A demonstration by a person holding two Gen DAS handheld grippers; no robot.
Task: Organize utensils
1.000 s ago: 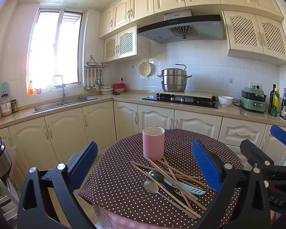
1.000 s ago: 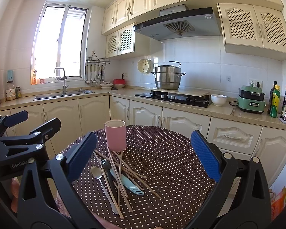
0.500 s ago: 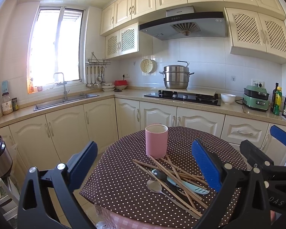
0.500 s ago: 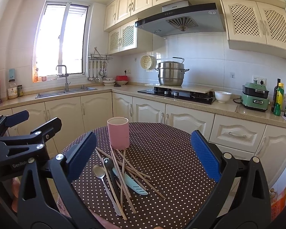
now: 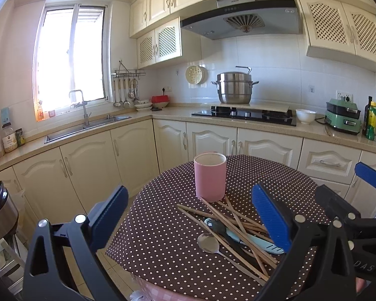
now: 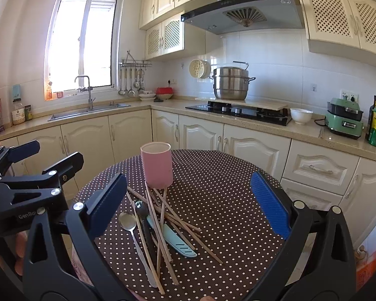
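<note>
A pink cup (image 5: pixel 210 176) (image 6: pixel 157 165) stands upright on a round table with a brown polka-dot cloth (image 5: pixel 163 238) (image 6: pixel 225 200). Just in front of the cup lies a loose pile: several wooden chopsticks (image 5: pixel 240 228) (image 6: pixel 160 223), a steel spoon (image 5: pixel 208 242) (image 6: pixel 127 222), a dark-handled utensil (image 5: pixel 223 230) (image 6: pixel 143 213) and a light-blue knife (image 5: pixel 265 244) (image 6: pixel 178 240). My left gripper (image 5: pixel 190 215) hovers open short of the pile, nothing between its blue pads. My right gripper (image 6: pixel 188 200) is open and empty too, above the pile.
Cream kitchen cabinets and a counter run behind the table, with a sink (image 5: pixel 87 128), a steel pot (image 5: pixel 234 87) on the hob, a white bowl (image 5: pixel 305 116) and a green appliance (image 5: pixel 343 119). The right gripper's body (image 5: pixel 351 213) shows at the left view's right edge.
Both views have tilted slightly down and drawn a little closer to the table; cup and pile sit lower in the frames. Both grippers stay open and empty.
</note>
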